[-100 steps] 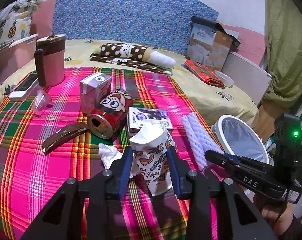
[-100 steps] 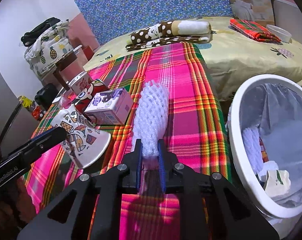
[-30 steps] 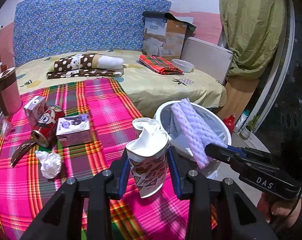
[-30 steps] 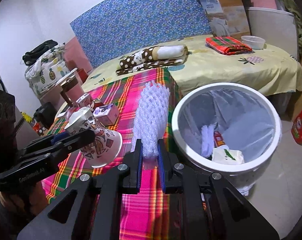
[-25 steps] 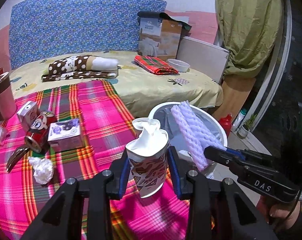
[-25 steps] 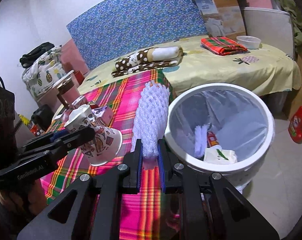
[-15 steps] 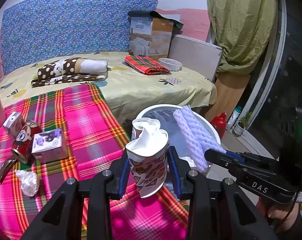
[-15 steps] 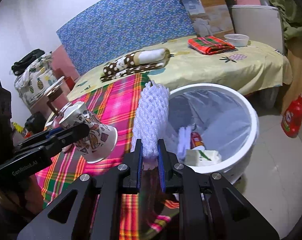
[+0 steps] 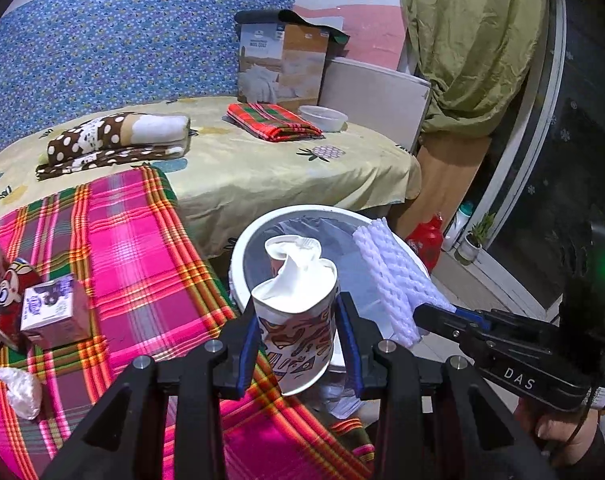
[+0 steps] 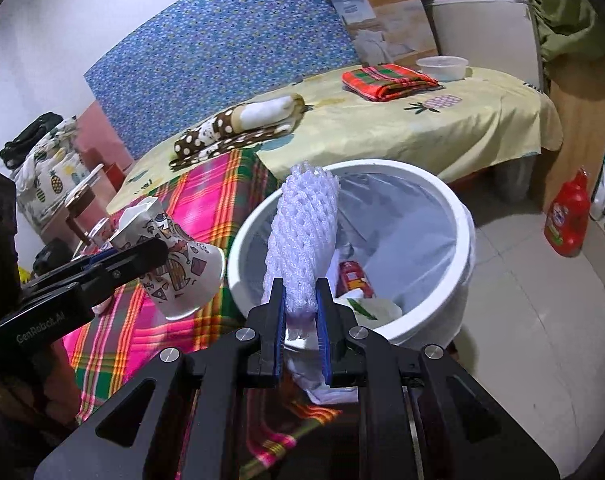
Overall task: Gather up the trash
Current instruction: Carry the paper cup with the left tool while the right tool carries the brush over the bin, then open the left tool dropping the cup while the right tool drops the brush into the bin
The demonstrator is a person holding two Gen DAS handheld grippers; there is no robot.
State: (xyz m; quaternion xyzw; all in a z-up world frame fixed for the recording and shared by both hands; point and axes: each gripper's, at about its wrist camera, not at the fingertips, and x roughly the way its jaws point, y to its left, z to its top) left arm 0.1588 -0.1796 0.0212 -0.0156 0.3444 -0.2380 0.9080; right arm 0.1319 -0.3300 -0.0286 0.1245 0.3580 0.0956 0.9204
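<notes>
My left gripper [image 9: 298,340] is shut on a crumpled patterned paper cup [image 9: 296,312] and holds it over the near rim of the white trash bin [image 9: 238,256]. My right gripper [image 10: 300,312] is shut on a white foam fruit net [image 10: 302,240] and holds it over the bin [image 10: 468,240], which has a clear liner and some trash inside. The cup also shows in the right wrist view [image 10: 174,256], left of the bin. The net shows in the left wrist view [image 9: 390,276], with the right gripper [image 9: 426,314] to the right.
On the pink plaid cloth [image 9: 134,264] lie a small purple carton [image 9: 54,312], a red can [image 9: 10,284] and a crumpled tissue [image 9: 20,390]. The bed holds folded cloths [image 9: 114,144] and a bowl [image 9: 322,116]. A red bottle [image 10: 566,216] stands on the floor.
Both grippers have lifted their items off the plaid cloth and carried them right, to above the trash bin. Over the last second they moved further over it.
</notes>
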